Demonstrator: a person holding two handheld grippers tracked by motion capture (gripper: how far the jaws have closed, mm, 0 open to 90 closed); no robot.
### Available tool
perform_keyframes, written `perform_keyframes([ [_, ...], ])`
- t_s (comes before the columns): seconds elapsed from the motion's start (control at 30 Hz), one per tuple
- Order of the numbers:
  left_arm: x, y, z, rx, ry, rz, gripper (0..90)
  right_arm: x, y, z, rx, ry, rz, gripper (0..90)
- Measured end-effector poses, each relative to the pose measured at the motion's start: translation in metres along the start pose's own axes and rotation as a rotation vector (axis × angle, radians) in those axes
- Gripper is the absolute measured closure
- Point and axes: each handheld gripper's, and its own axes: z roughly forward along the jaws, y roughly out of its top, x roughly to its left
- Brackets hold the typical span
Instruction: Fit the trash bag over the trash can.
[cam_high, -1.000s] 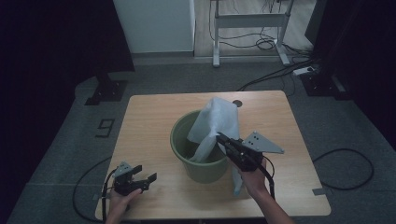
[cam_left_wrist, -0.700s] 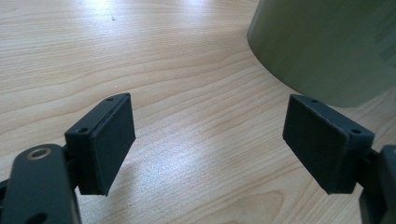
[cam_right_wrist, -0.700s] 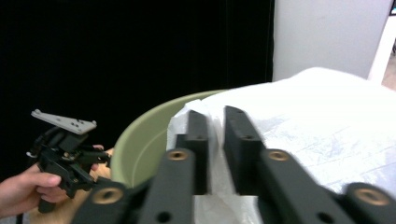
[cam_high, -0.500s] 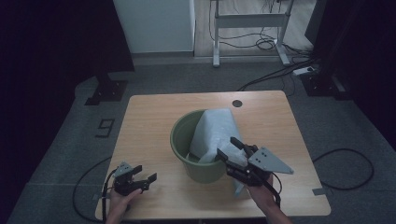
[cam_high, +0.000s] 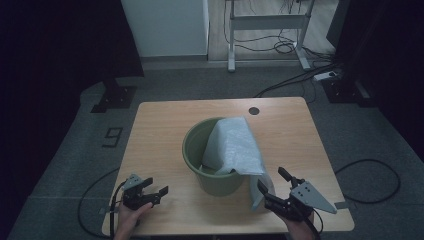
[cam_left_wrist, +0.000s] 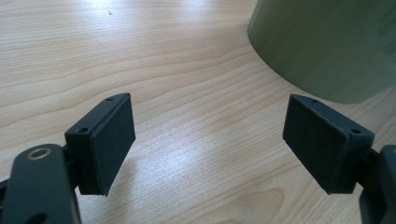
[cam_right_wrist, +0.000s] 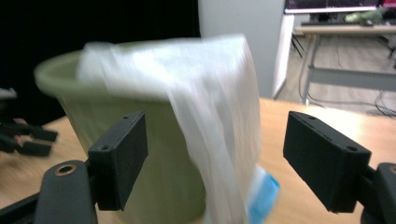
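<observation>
Bag work is what we are doing here: we are putting a thin white plastic bag (cam_high: 234, 147) into the green bucket (cam_high: 196, 150) that stands in the middle of the wooden table (cam_high: 165, 120). We think we are at the step where the bag has just been let go. Our right gripper (cam_high: 274, 185) has just been opening its jaws, and now they stand wide with nothing pinched between them; in the right gripper view the bag (cam_right_wrist: 205, 112) hangs a little way in front of them. Our left gripper (cam_high: 154, 189) rests near the front left corner of the table, jaws wide too, holding nothing, with the bucket wall (cam_left_wrist: 327, 46) off to one side. The bag lies half in and half out. It drapes over the bucket's rim on the side near our right hand, and its tail hangs down the outside to the table, where a bit of blue (cam_right_wrist: 264, 196) shows. It looks soft, crinkly and light. Next, we think, we need to grab the bag's edge again and spread it around the rim, and the left gripper may have to help hold the bucket steady.
</observation>
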Motion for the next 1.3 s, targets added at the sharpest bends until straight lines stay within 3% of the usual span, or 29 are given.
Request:
perform_keyframes([
  [0.2, -0.001, 0.001, 0.0, -0.004, -0.01, -0.012, 16.7, -0.002, -0.025, 0.005, 0.067, -0.019, 0.011, 22.3],
  [0.3, -0.001, 0.001, -0.002, -0.011, -0.014, -0.019, 16.7, -0.006, -0.039, 0.013, 0.106, -0.039, 0.029, 29.3],
  [0.4, -0.002, 0.003, -0.003, -0.021, -0.014, -0.019, 16.8, -0.009, -0.044, 0.018, 0.125, -0.032, 0.021, 44.3],
  [0.53, -0.005, 0.005, -0.005, -0.03, -0.016, -0.013, 17.1, -0.013, -0.049, 0.024, 0.173, 0.018, 0.027, 65.9],
  [0.67, -0.011, 0.01, -0.007, -0.04, -0.029, -0.001, 17.4, -0.022, -0.052, 0.026, 0.2, -0.013, 0.042, 85.0],
  [0.8, -0.018, 0.018, -0.01, -0.042, -0.066, -0.014, 22.9, -0.035, -0.045, 0.025, 0.183, -0.046, 0.062, 89.0],
  [0.97, -0.028, 0.03, -0.019, -0.077, -0.102, -0.025, 23.5, -0.047, -0.024, 0.02, 0.14, -0.071, 0.03, 89.0],
  [1.07, -0.033, 0.039, -0.028, -0.114, -0.091, -0.043, 23.6, -0.052, -0.01, 0.018, 0.094, -0.085, 0.019, 89.0],
  [1.3, -0.054, 0.061, -0.052, -0.215, -0.06, -0.01, 22.0, -0.063, 0.025, 0.019, -0.011, -0.092, 0.032, 89.0],
])
